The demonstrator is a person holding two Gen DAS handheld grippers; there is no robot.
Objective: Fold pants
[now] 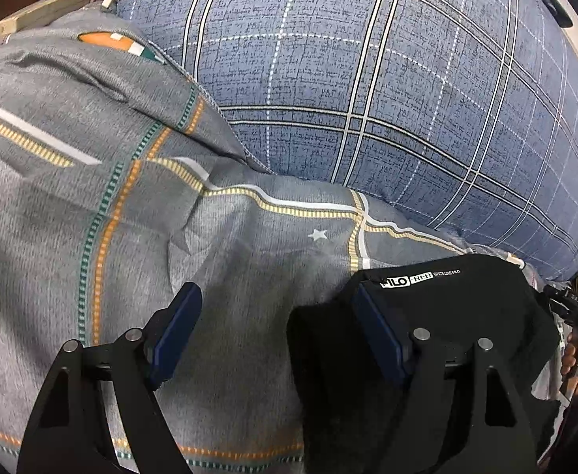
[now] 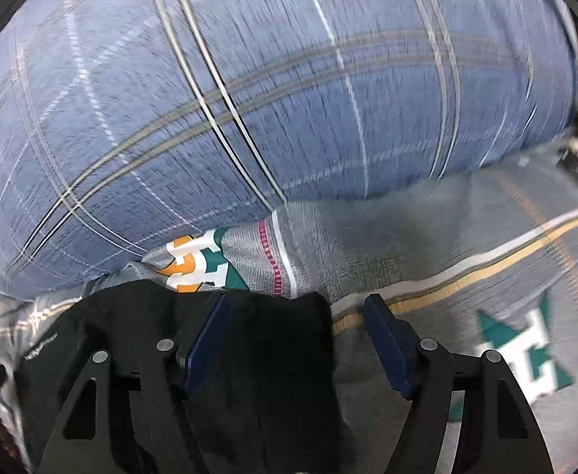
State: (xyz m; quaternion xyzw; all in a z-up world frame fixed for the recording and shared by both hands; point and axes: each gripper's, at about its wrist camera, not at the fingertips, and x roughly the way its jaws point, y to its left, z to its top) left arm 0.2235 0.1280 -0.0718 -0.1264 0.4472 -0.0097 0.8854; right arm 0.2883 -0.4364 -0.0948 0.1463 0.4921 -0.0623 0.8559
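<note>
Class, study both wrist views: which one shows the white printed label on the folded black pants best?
The left wrist view. There the white printed label on the folded black pants is sharp near their top edge. In the right wrist view, the pants show only a small, faint, unreadable white mark at their left edge, and the image is motion-blurred.

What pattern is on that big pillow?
Blue with crossing plaid lines, sharpest in the left wrist view.

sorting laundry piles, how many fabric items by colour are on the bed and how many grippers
black pants: 1
grey patterned bedsheet: 1
blue plaid pillow: 1
grippers: 2, the left gripper and the right gripper, both open
total: 5
</note>
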